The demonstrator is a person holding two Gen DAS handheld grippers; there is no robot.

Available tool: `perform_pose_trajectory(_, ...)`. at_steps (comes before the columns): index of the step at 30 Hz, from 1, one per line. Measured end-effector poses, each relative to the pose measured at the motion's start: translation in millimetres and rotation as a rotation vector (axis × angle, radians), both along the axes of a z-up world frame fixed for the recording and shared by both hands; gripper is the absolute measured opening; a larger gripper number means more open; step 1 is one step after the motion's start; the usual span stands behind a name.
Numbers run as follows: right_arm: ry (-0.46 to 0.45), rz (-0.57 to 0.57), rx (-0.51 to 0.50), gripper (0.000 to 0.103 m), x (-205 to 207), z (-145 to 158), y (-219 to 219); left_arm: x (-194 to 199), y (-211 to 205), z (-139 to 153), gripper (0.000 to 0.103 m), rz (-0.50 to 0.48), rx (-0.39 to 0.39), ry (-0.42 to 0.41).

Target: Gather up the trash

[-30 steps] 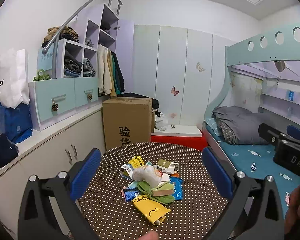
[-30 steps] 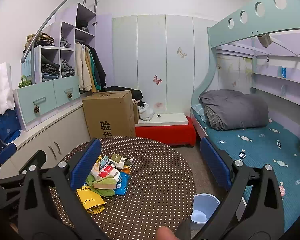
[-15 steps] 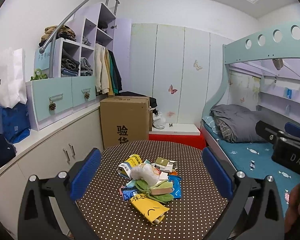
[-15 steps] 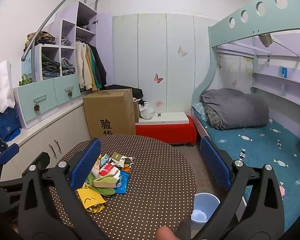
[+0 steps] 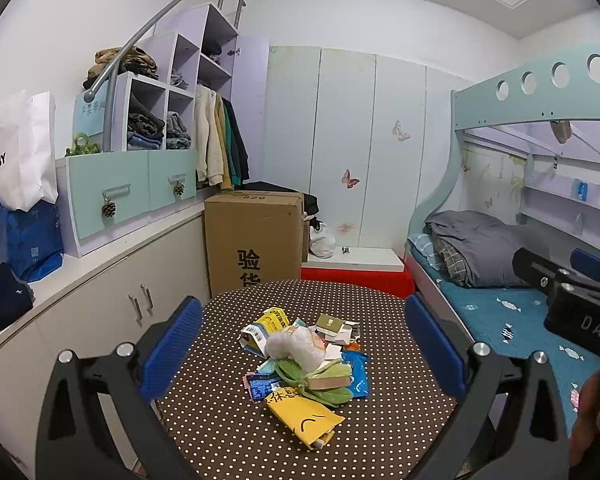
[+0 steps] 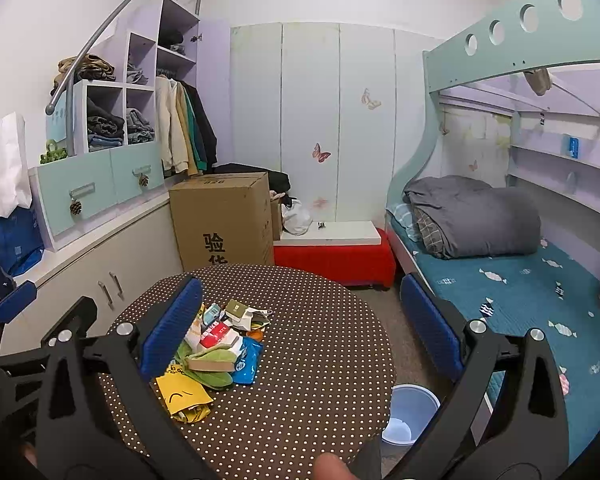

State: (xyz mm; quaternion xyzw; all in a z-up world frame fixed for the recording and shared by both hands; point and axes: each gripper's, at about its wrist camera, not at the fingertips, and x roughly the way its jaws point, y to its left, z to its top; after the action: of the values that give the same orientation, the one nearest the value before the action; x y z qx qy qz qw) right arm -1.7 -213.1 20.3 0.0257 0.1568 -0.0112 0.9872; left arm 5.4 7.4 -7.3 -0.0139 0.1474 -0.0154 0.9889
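Two grippers, left gripper (image 5: 300, 344) and right gripper (image 6: 300, 324), hover with jaws spread wide, empty; trash pile (image 5: 306, 364) sits mid-bench (image 5: 228, 420), blue bin (image 6: 410, 412) at five o'clock below.

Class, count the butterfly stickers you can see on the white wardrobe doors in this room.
2. A pale butterfly sticker sits high on the wardrobe doors, and a pink butterfly sticker lower to its left. Faint pinkish marks near the floor may be more; too blurred to tell.
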Motion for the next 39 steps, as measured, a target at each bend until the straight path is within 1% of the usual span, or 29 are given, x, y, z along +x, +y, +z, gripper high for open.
perform_pose_trajectory(8, 0.017, 0.016, -0.008, 0.097, 7, -3, 4, 6, 6, -7, 0.099, 0.013, 0.007, 0.012)
perform_pose_trajectory(11, 0.045, 0.035, -0.003, 0.097, 16, -11, 6, 11, 14, -15, 0.099, 0.031, 0.009, 0.025)
perform_pose_trajectory(15, 0.111, 0.098, 0.007, 0.097, 36, -30, 15, 23, 30, -33, 0.099, 0.075, 0.015, 0.068)
perform_pose_trajectory(18, 0.193, 0.167, 0.011, 0.097, 57, -54, 28, 34, 45, -52, 0.099, 0.112, 0.016, 0.114)
perform_pose_trajectory(19, 0.233, 0.192, 0.011, 0.097, 66, -65, 33, 39, 53, -61, 0.099, 0.130, 0.016, 0.140)
perform_pose_trajectory(22, 0.338, 0.276, 0.009, 0.097, 86, -97, 49, 48, 68, -79, 0.099, 0.162, 0.013, 0.182)
perform_pose_trajectory(24, 0.397, 0.325, -0.002, 0.097, 96, -116, 61, 54, 79, -89, 0.099, 0.182, 0.008, 0.208)
perform_pose_trajectory(25, 0.429, 0.368, -0.002, 0.097, 99, -130, 69, 58, 86, -95, 0.099, 0.197, 0.002, 0.225)
perform_pose_trajectory(27, 0.476, 0.438, -0.010, 0.097, 103, -148, 83, 63, 92, -101, 0.099, 0.209, -0.005, 0.239)
perform_pose_trajectory(29, 0.501, 0.486, -0.018, 0.097, 105, -161, 97, 68, 99, -109, 0.099, 0.223, -0.007, 0.256)
perform_pose_trajectory(31, 0.545, 0.535, -0.012, 0.092, 109, -174, 107, 70, 104, -114, 0.099, 0.232, -0.009, 0.269)
perform_pose_trajectory(32, 0.559, 0.545, -0.016, 0.088, 111, -180, 113, 72, 105, -116, 0.099, 0.236, -0.011, 0.276)
perform_pose_trajectory(34, 0.593, 0.570, -0.023, 0.074, 117, -191, 121, 74, 107, -118, 0.099, 0.239, -0.015, 0.287)
perform_pose_trajectory(35, 0.605, 0.578, -0.025, 0.064, 122, -195, 123, 75, 107, -119, 0.099, 0.238, -0.014, 0.291)
perform_pose_trajectory(36, 0.612, 0.590, -0.017, 0.060, 124, -199, 124, 76, 106, -121, 0.099, 0.236, -0.011, 0.296)
perform_pose_trajectory(39, 0.595, 0.594, -0.008, 0.046, 123, -201, 120, 79, 101, -124, 0.099, 0.226, -0.004, 0.309)
